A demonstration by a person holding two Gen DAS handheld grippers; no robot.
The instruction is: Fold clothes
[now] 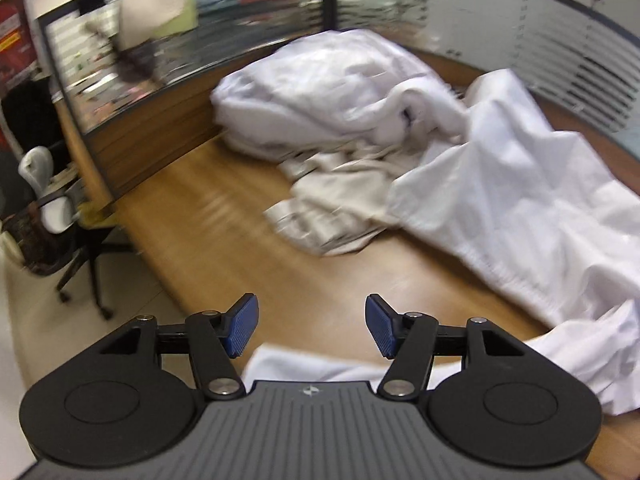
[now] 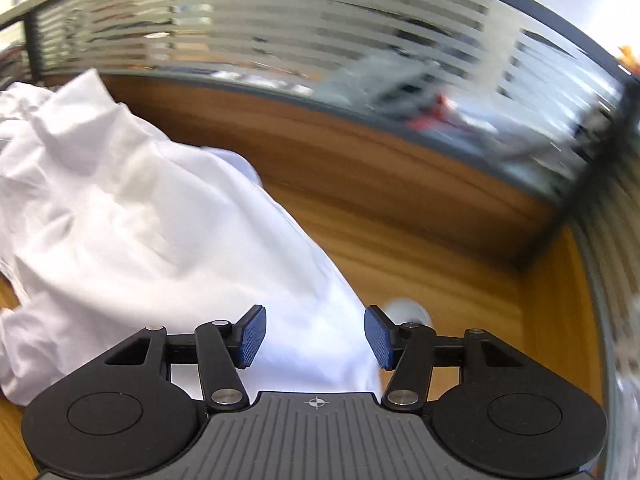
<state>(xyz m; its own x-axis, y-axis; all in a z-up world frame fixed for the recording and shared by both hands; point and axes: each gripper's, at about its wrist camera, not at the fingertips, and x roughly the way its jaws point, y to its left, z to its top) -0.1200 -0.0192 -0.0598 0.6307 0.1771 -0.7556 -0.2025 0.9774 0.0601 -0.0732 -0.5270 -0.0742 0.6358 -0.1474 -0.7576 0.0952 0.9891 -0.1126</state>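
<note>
Barely started tbh: both the left gripper (image 1: 311, 327) and right gripper (image 2: 315, 337) gape empty, white garment (image 1: 520, 200) sprawls unfolded on the tabletop (image 1: 224, 240), far pile (image 1: 320, 96) untouched.

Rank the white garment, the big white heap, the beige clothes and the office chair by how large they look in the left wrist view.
1. White garment, nearest, so flattered
2. Big white heap
3. Beige clothes and office chair look alike; the chair is cut off at the edge.

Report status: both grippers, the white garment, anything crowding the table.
Left gripper open, nothing gripped. Right gripper open, white garment under it, ungripped. Garment spread loose, unfolded. Clothes pile sits behind it on the table.
</note>
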